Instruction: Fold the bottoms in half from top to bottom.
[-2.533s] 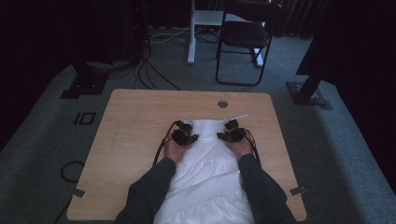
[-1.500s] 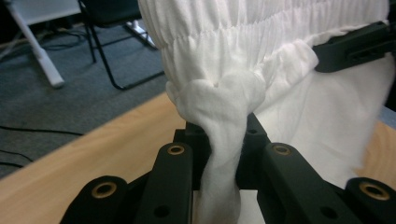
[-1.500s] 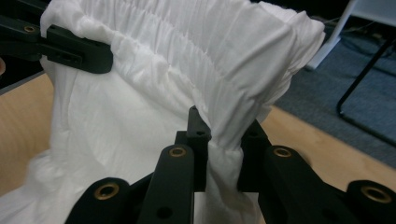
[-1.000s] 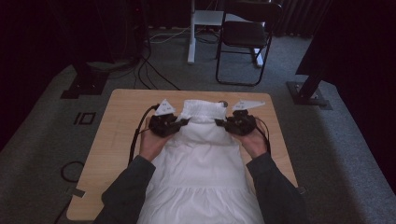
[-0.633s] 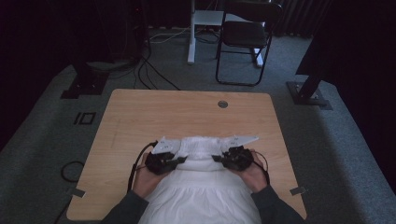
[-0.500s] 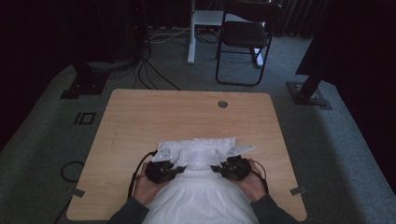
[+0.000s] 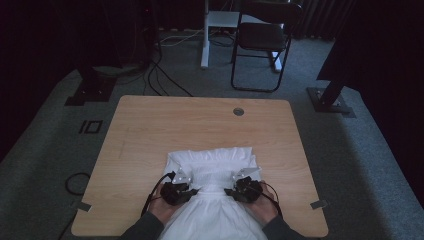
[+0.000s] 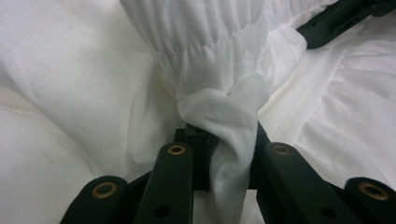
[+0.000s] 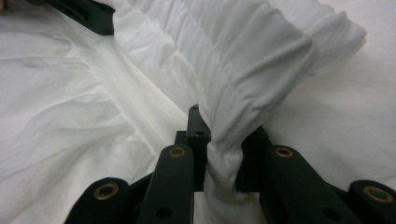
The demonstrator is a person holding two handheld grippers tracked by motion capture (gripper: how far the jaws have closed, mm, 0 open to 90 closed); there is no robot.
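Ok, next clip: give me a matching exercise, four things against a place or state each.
Things:
1. white garment
2. left hand-held gripper
3. folding chair
4. round hole

Places or states:
A. on the carpet beyond the table
B. in the tabletop near its far edge
C. folded over on the table
D. shut on bunched fabric

Pairs: 1-C, 2-D, 3-A, 4-B

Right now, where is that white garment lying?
In the high view the white garment lies on the near middle of the wooden table, between the left hand-held gripper and the right hand-held gripper, each clamping a bunched fold.
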